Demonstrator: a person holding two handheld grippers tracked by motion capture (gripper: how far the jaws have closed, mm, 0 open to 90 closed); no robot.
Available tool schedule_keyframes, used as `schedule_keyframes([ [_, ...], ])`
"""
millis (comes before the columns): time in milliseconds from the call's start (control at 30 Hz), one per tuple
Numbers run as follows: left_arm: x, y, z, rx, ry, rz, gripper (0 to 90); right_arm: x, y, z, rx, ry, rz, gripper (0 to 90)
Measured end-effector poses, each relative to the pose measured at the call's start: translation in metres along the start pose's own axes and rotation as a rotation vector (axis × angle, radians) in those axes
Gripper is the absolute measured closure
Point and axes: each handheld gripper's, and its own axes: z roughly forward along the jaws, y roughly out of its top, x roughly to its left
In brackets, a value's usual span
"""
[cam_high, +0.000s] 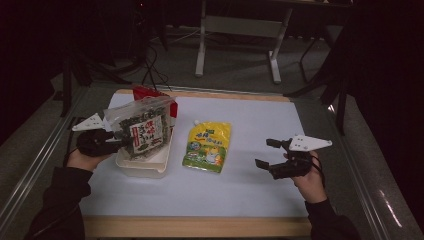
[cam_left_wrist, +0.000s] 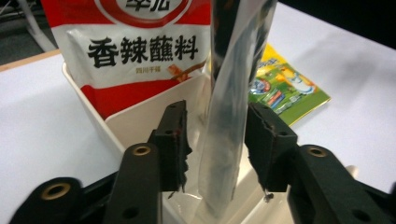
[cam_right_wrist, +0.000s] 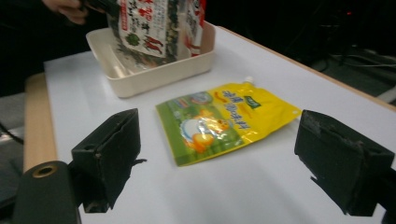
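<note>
A: We have the clear seaweed bag upright in the cream tub. Our left gripper has its jaws on either side of the bag's edge, but a gap shows at each pad, so it looks let go or barely touching.

B: Packing the tub, we guess. A red sauce packet already stands at the back of it.

A: Next we'd likely fetch the yellow spouted pouch, lying flat on the white table just beside the tub. Our right gripper hangs wide open, empty, near it.

B: We can't see the tub's floor under the bag, and the small print is unreadable.
</note>
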Motion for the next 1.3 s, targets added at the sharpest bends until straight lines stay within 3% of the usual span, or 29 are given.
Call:
schedule_keyframes([
  [233, -0.008, 0.001, -0.011, -0.024, 0.053, 0.012, 50.5, 0.0, 0.0, 0.001, 0.008, -0.006, 0.006, 13.4],
  [267, -0.009, 0.0, -0.012, -0.027, 0.055, 0.008, 44.8, 0.001, 0.0, 0.001, 0.01, -0.007, 0.007, 13.3],
  [433, -0.015, -0.005, -0.021, -0.045, 0.075, -0.005, 36.7, 0.0, 0.0, 0.0, 0.012, -0.012, 0.021, 13.2],
  [467, -0.016, -0.006, -0.023, -0.047, 0.079, -0.009, 30.0, 0.0, 0.0, -0.001, 0.011, -0.011, 0.034, 12.9],
  [533, -0.02, -0.008, -0.026, -0.047, 0.078, -0.017, 21.6, 0.0, 0.0, -0.001, 0.011, -0.008, 0.041, 12.8],
  [733, -0.035, -0.012, -0.034, -0.054, 0.05, -0.035, 8.5, 0.0, -0.001, 0.002, 0.018, -0.027, 0.048, 11.3],
  [833, -0.044, -0.015, -0.036, -0.062, 0.062, -0.038, 2.4, 0.001, -0.002, 0.003, 0.015, -0.024, 0.051, 11.0],
  [1067, -0.066, -0.027, -0.049, -0.147, 0.081, -0.053, 1.7, 0.002, -0.002, 0.006, 0.017, -0.027, 0.068, 10.8],
  [1200, -0.075, -0.029, -0.052, -0.16, 0.062, -0.052, 1.7, 0.003, -0.003, 0.007, 0.019, -0.022, 0.073, 10.7],
  [1300, -0.092, -0.031, -0.051, -0.152, 0.042, -0.017, 1.8, 0.002, -0.004, 0.008, 0.024, -0.009, 0.082, 10.5],
])
